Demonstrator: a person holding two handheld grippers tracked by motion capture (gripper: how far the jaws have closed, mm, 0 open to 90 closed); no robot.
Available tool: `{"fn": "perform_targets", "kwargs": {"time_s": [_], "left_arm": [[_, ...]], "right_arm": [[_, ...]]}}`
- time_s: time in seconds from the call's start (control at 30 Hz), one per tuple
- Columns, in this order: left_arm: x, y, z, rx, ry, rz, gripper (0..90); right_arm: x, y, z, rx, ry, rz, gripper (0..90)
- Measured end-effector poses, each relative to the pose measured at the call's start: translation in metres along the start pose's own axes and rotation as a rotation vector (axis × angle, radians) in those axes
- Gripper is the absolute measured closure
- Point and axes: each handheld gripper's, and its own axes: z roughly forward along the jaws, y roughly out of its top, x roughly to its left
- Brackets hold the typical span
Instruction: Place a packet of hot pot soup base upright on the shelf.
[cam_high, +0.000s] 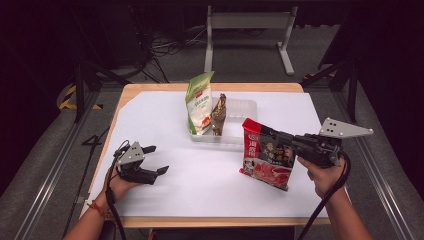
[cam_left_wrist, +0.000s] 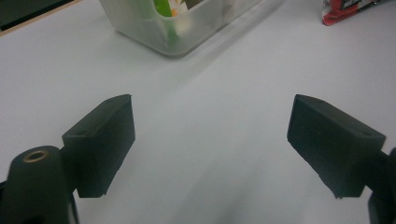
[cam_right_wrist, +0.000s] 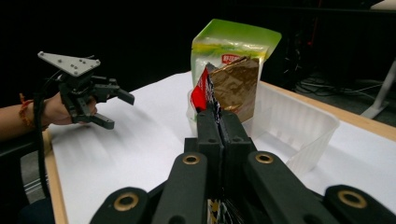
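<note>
My right gripper (cam_high: 278, 138) is shut on the upper edge of a red snack bag (cam_high: 266, 161), which hangs upright over the white table sheet (cam_high: 200, 175), right of centre. In the right gripper view the closed jaws (cam_right_wrist: 217, 119) pinch the bag's red edge (cam_right_wrist: 201, 91). My left gripper (cam_high: 159, 159) rests at the near left of the table, open, with nothing between its fingers. Its wide-apart jaws (cam_left_wrist: 210, 140) frame bare white sheet. The same gripper (cam_right_wrist: 118, 111) shows at the left of the right gripper view.
A clear plastic bin (cam_high: 241, 107) stands at the back centre, holding an upright green bag (cam_high: 199, 102) and a brown bag (cam_high: 218, 115). The bin's right half (cam_right_wrist: 299, 121) has room. The bin's corner (cam_left_wrist: 187, 28) lies ahead of the left jaws. Wooden table edges border the sheet.
</note>
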Motion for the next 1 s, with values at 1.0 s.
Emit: {"fn": "perform_targets", "kwargs": {"time_s": [1.0], "left_arm": [[-0.001, 0.001, -0.004, -0.023, 0.0, -0.01, 15.0]], "right_arm": [[-0.001, 0.058, 0.026, -0.088, -0.115, -0.041, 88.8]]}}
